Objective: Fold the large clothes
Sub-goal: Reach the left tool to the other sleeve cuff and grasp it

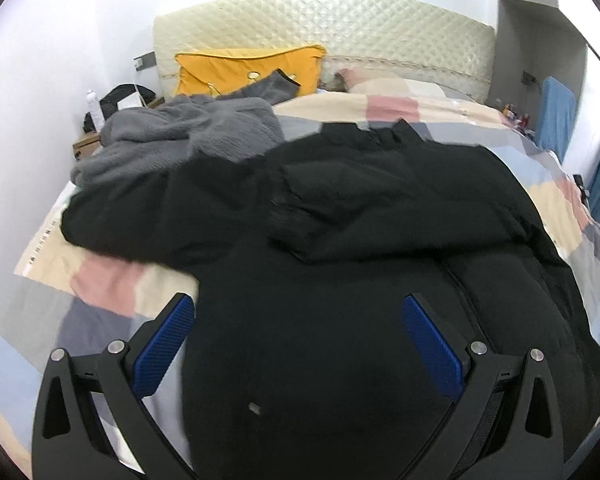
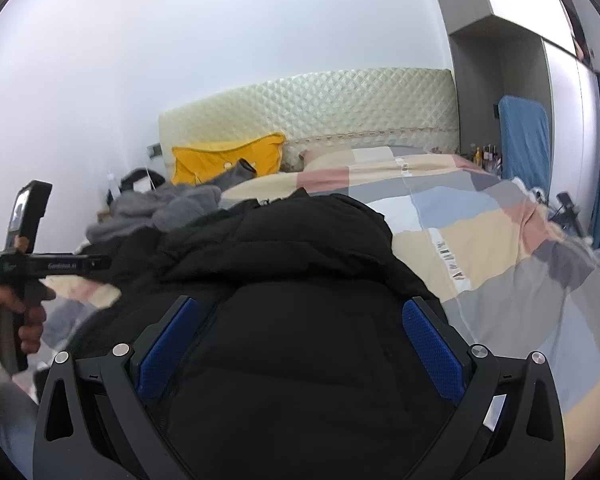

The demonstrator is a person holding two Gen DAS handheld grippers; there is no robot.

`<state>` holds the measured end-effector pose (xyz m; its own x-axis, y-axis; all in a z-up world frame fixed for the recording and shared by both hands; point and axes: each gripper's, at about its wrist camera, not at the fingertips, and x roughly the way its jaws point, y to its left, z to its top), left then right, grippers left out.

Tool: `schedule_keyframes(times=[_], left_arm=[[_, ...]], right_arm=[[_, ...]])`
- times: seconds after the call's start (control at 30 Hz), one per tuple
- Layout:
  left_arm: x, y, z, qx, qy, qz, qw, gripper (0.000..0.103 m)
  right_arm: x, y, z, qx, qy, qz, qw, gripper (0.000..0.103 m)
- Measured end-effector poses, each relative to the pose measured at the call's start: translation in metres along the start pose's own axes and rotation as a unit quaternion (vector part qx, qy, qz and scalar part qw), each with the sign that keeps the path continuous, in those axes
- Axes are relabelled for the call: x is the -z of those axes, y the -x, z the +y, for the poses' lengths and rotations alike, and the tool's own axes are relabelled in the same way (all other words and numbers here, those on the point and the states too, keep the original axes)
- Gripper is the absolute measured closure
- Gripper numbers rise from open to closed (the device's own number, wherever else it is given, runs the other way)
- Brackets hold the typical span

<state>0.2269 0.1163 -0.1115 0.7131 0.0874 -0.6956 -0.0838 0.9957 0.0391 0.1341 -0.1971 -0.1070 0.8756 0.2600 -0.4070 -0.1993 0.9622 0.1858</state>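
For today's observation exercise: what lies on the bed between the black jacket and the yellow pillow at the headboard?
A crumpled grey fleece garment lies between the black jacket and the yellow pillow, clearest in the left wrist view.

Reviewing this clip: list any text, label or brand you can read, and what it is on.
Light lettering on the left tongs' body: too blurred to read.
Dark print on the white strips of the patchwork quilt: too small to read.
Black jacket: no text visible.

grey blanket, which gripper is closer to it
Left. The left gripper hangs over the black jacket on the side where the grey blanket lies. The right gripper is over the jacket's other side, farther from it.
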Motion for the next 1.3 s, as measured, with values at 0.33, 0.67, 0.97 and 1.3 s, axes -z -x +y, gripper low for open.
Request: schedule_keyframes(times=[0.33, 0.67, 0.97, 1.3], left_arm=[[-0.069, -0.022, 0.128, -0.114, 0.024, -0.012, 0.9931, 0.0], [-0.079, -0.044, 0.291, -0.146, 0.152, 0.03, 0.977, 0.0], [-0.021, -0.105, 0.418, -0.06, 0.344, 0.052, 0.9357, 0.001], [0.019, -0.197, 0.494, 0.031, 0.424, 0.026, 0.9045, 0.007]], right_arm=[[0.003, 0.006, -0.003, 0.001, -0.018, -0.027, 0.999, 0.0], [0.01, -0.006, -0.008, 0.026, -0.031, 0.0, 0.999, 0.0], [0.014, -0.03, 0.007, 0.046, -0.035, 0.057, 0.997, 0.0], [0.008, -0.066, 0.032, 0.072, -0.022, 0.084, 0.994, 0.0]])
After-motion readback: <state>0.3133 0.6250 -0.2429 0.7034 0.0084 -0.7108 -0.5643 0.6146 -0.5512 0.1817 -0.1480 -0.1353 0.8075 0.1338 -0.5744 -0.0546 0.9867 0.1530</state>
